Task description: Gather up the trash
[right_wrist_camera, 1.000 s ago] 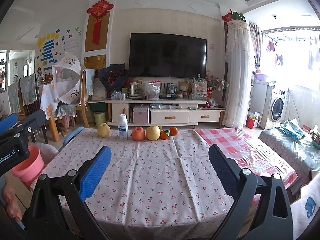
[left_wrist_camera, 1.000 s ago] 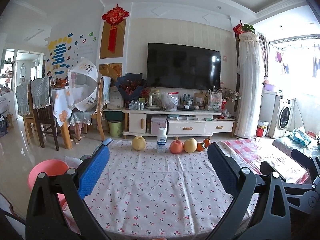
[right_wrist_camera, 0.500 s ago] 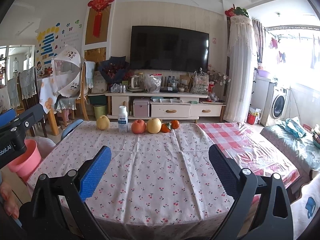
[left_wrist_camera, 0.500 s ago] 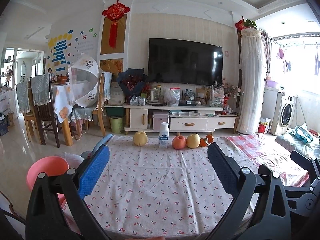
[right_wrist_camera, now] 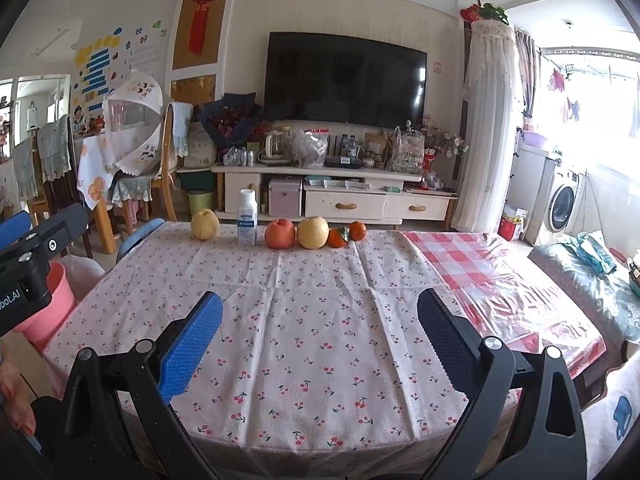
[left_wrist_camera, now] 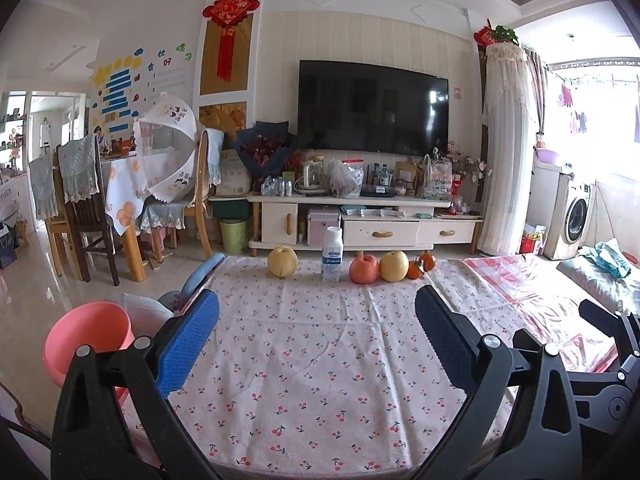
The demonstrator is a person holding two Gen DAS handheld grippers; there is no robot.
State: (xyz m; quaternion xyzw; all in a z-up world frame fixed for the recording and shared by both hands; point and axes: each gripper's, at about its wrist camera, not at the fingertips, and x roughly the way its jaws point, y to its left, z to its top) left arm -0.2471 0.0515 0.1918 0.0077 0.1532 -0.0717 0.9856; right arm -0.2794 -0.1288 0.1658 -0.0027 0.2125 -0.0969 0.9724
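From my left wrist camera, the pink bin [left_wrist_camera: 86,340] sits at nine o'clock, off the table's left edge, with a white bag just behind it. The left gripper [left_wrist_camera: 316,320] is spread wide, holding nothing. At twelve o'clock on the far edge of the cherry-print tablecloth [left_wrist_camera: 320,360] a row runs: yellow pear [left_wrist_camera: 282,261], white bottle [left_wrist_camera: 332,253], red apple [left_wrist_camera: 363,269], second pear [left_wrist_camera: 393,266], two oranges [left_wrist_camera: 422,266].

I judge the bottle the only trash: light, stiff plastic, smooth-sided and easily tipped. I'd pinch it across the middle of the body, below the cap. Its blue label is too small to read.

On the right view, the right gripper [right_wrist_camera: 318,320] is equally spread and empty. At nine o'clock the other rig's housing reads "bot.AI", partly cut off.
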